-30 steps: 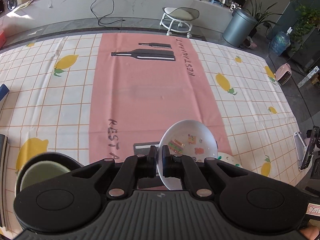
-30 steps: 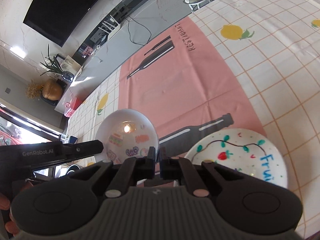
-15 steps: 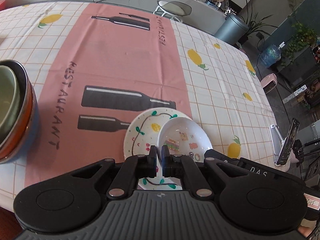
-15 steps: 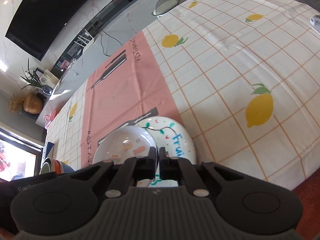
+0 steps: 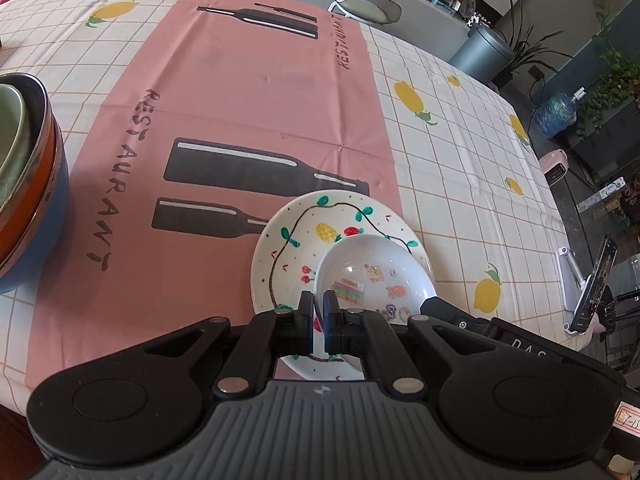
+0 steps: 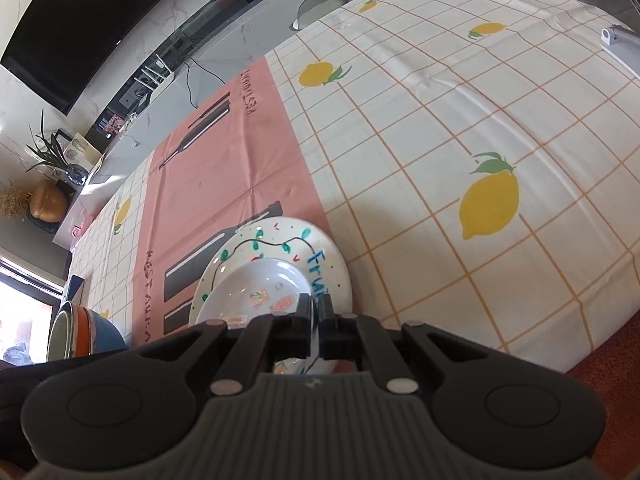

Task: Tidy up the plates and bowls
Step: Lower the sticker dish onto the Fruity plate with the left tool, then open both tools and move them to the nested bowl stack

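Observation:
A small white bowl [image 5: 376, 268] with stickers inside lies over the right part of a painted plate [image 5: 304, 232] near the table's front edge. My left gripper [image 5: 319, 308] is shut on the bowl's near left rim. Opposite it, one of the right gripper's fingers [image 5: 440, 308] reaches the bowl's right rim. In the right wrist view the right gripper [image 6: 316, 312] is shut on the rim of the same bowl [image 6: 256, 284], above the plate [image 6: 280, 236] lettered "Fruit". Whether the bowl rests on the plate I cannot tell.
A stack of nested bowls [image 5: 28, 184], green in orange in blue, stands at the far left, also seen as the bowl stack [image 6: 84, 328]. A phone on a stand [image 5: 596, 284] is clamped at the right table edge. A stool [image 5: 366, 4] and a bin [image 5: 480, 54] stand beyond the table.
Both grippers carried the sticker bowl to the right and down until it lay over the painted plate. In the last half second little has moved.

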`<act>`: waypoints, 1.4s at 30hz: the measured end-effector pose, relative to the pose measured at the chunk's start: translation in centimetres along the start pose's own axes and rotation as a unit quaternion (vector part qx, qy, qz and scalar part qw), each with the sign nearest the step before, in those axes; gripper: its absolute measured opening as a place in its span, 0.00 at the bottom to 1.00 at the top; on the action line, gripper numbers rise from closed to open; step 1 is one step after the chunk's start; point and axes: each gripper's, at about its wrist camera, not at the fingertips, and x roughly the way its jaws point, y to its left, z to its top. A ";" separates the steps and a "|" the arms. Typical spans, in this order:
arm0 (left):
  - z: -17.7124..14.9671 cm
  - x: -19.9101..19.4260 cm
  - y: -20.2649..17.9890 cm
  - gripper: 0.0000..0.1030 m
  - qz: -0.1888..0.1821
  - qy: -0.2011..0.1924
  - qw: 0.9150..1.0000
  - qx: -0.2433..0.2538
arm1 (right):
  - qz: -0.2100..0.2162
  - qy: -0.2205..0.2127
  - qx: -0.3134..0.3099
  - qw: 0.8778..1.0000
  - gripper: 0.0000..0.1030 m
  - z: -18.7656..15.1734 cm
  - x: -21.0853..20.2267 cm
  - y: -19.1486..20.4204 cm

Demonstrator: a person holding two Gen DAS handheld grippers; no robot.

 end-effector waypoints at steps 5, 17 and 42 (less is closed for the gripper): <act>0.4 0.2 0.2 0.04 0.003 -0.029 1.000 0.003 | -0.008 -0.015 -0.025 1.000 0.00 0.3 0.5 1.2; 0.7 1.4 0.1 0.04 0.015 -0.041 0.999 0.020 | -0.021 -0.011 -0.036 0.999 0.02 0.4 2.3 1.5; 0.0 1.7 0.3 0.06 0.020 -0.019 0.999 0.033 | -0.023 -0.003 -0.043 0.999 0.05 0.0 2.0 1.7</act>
